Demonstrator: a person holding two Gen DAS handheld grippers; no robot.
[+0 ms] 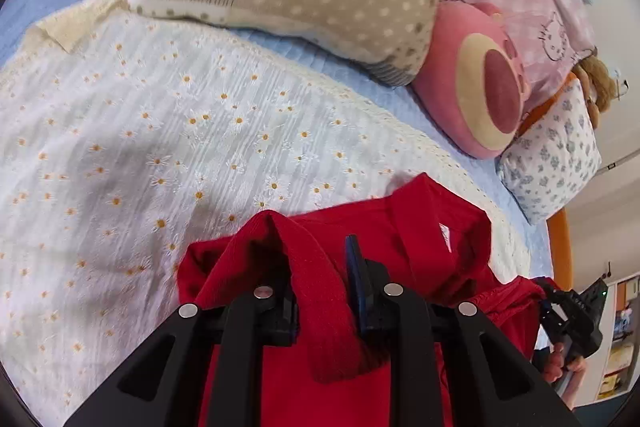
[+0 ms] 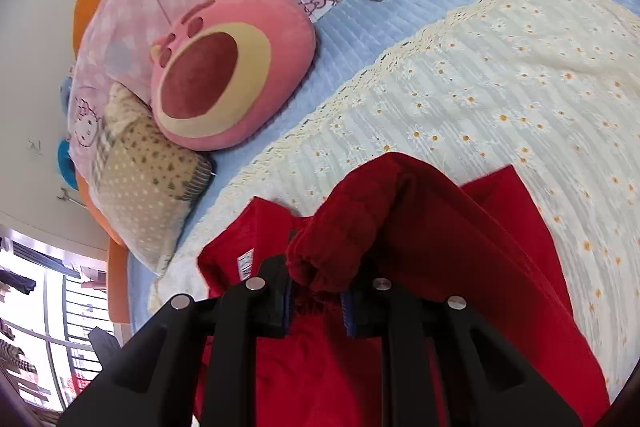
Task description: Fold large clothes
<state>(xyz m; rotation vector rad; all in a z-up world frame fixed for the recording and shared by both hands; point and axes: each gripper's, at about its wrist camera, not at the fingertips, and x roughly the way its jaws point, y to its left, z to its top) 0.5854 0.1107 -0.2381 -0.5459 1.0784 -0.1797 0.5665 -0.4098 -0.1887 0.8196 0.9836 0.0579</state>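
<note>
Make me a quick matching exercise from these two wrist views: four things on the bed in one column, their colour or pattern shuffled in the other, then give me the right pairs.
Things:
1. garment held in both grippers
2. bedspread
3. round plush cushion
4. sheet under the bedspread

Colours or patterns:
A. pale blue, quilted
B. pink with a dark red and cream face
C. solid red
D. cream with small daisies

Right pairs: 1-C, 2-D, 3-B, 4-A
</note>
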